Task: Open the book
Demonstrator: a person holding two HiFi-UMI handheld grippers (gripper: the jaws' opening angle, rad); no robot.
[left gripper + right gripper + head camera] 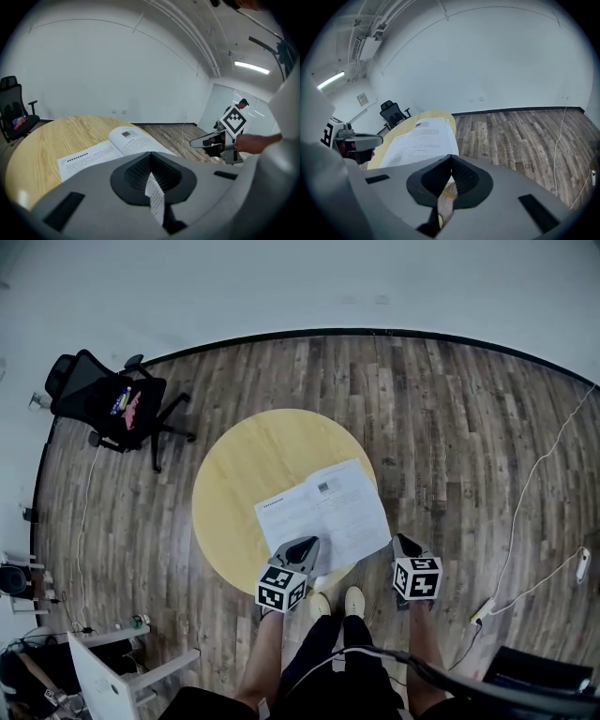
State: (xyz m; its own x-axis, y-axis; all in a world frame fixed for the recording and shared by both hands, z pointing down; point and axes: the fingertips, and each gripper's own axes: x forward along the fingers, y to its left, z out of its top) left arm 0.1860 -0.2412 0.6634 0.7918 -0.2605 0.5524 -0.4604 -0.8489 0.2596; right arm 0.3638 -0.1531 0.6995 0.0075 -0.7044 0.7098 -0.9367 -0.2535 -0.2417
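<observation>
Bright, even light is falling from a ceiling strip [252, 67], leaving only soft, faint shadows. Fisheye is bending the floor [450, 409] edge into a curve, the picture corners are darkening, and the left gripper [151, 157] is blurring up close.

Head view: high overhead, looking steeply down on round table [234, 474]. Gripper views: low and close at near edge (left, right), facing far across it; book [323, 512] shared by all three.
</observation>
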